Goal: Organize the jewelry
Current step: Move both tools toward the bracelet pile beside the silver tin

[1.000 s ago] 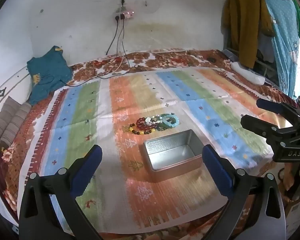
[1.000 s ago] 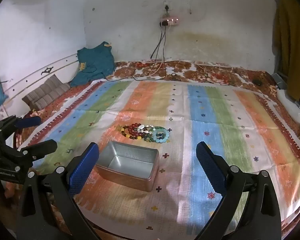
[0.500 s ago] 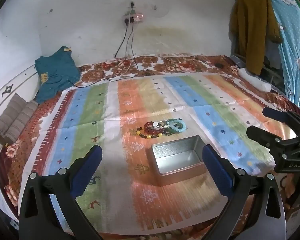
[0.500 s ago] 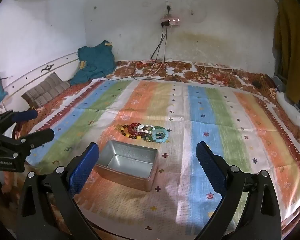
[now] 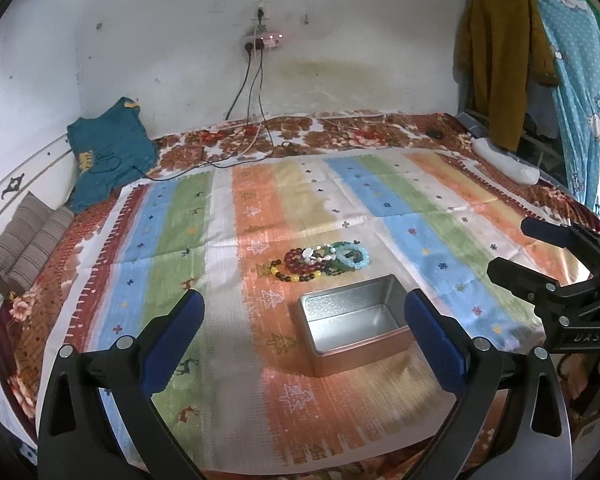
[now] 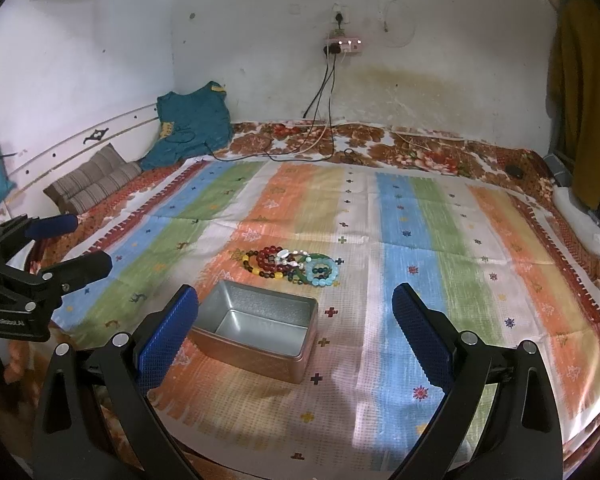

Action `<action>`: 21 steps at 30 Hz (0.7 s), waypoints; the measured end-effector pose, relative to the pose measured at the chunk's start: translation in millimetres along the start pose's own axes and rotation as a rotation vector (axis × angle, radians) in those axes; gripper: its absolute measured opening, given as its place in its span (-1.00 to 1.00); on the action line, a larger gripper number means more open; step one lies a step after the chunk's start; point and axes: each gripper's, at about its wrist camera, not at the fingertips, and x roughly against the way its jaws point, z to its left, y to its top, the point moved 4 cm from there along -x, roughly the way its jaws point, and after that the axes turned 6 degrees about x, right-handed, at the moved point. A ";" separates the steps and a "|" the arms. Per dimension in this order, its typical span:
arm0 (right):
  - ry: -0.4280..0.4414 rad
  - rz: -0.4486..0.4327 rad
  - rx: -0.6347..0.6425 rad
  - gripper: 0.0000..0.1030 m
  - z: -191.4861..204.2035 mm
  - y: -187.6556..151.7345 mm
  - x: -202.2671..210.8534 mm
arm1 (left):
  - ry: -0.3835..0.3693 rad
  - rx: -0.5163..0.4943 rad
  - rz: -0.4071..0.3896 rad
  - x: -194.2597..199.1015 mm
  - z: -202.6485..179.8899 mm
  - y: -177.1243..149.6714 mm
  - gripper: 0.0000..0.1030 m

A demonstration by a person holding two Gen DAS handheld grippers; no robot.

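Observation:
A pile of beaded bracelets in red, yellow, white, green and pale blue lies on the striped cloth; it also shows in the right wrist view. An empty open metal tin stands just in front of the pile, also seen in the right wrist view. My left gripper is open and empty, held above the near side of the cloth. My right gripper is open and empty, to the right of the left one; it also shows in the left wrist view.
The striped cloth covers a bed with a floral sheet. A teal garment and a striped cushion lie at the far left. Cables hang from a wall socket. Clothes hang at the right, above a white object.
Both grippers have shifted slightly, so the tin and bracelets sit more to the right in the left view. Both grippers stay open and empty. The objects have not moved.

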 end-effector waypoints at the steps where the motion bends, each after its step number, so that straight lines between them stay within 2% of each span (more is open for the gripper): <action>1: 0.000 0.001 -0.001 0.91 -0.2 0.5 -0.1 | -0.001 0.001 0.004 -0.4 0.9 -0.1 0.89; 13: -0.001 0.016 -0.015 0.91 -0.8 -4.8 -3.6 | -0.005 0.015 0.038 -7.3 0.3 -1.2 0.89; 21: -0.009 0.066 -0.039 0.91 -6.9 -7.5 -14.9 | -0.008 0.036 0.077 -15.2 3.9 -3.3 0.89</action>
